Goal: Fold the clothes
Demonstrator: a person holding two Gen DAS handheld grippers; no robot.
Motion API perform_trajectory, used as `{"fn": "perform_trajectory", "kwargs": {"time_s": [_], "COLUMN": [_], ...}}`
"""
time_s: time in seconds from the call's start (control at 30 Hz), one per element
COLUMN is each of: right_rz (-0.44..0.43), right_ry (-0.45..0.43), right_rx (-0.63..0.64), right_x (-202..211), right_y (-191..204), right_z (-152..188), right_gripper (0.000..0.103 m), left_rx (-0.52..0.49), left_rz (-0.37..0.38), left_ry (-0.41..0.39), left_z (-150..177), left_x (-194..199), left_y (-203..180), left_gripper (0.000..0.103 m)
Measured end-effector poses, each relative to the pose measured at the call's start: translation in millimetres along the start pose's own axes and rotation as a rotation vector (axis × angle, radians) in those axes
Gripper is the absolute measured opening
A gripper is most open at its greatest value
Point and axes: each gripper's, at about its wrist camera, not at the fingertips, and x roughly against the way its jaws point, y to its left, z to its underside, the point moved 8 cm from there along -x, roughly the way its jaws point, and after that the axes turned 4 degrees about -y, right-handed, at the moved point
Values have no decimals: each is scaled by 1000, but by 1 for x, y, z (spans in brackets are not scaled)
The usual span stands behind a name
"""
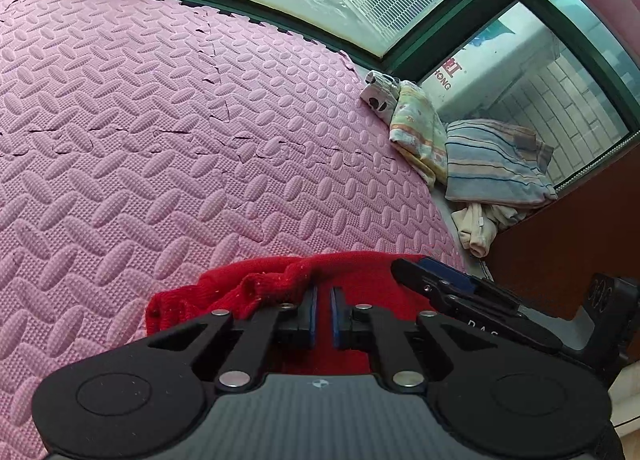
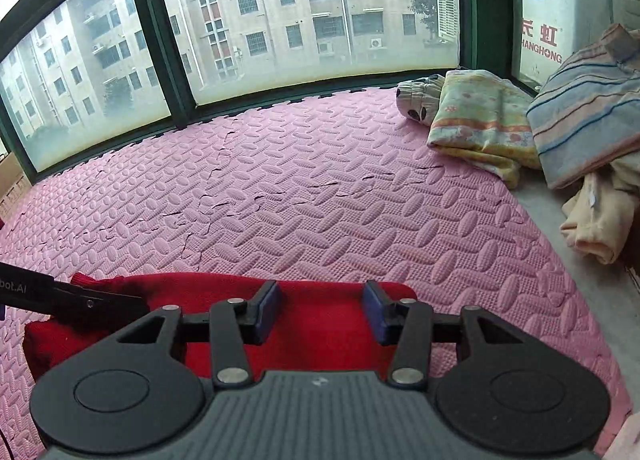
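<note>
A red knitted garment [image 1: 360,280] lies on the pink foam mat [image 1: 160,120] at the near edge. In the left wrist view my left gripper [image 1: 322,294] has its blue pads nearly together, pinching a bunched ridge of the red fabric at the tips. The right gripper's finger [image 1: 440,280] shows just to the right, over the same garment. In the right wrist view my right gripper [image 2: 324,300] stands open above the flat red garment [image 2: 320,324], nothing between its pads. The left gripper [image 2: 80,300] reaches in from the left onto the garment's edge.
A pile of other clothes lies at the mat's far right: a striped blue garment [image 2: 584,116], a yellow patterned cloth [image 2: 480,116], a cream piece [image 2: 596,224] and a spotted white one [image 2: 420,100]. Green-framed windows [image 2: 168,60] run behind the mat [image 2: 320,188].
</note>
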Motion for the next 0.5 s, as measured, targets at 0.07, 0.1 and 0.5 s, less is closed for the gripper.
{"fn": "perform_trajectory", "kwargs": {"time_s": [0.07,0.1,0.5], "right_rz": [-3,-5,-7], "right_ry": [-2,-3,-18], "right_rx": [12,18,70], "right_x": [7,10,68], "right_y": [2,4,24], "right_z": [2,3,62], "right_gripper": [47,46,47], "left_rx": [6,1,-112], "left_rz": [13,17,-30], "left_ry": [-2,-6,-43], "left_z": [0,1,27], "left_x": [4,8,41], "left_y": [0,-2,-1], "left_gripper": [9,10,10]}}
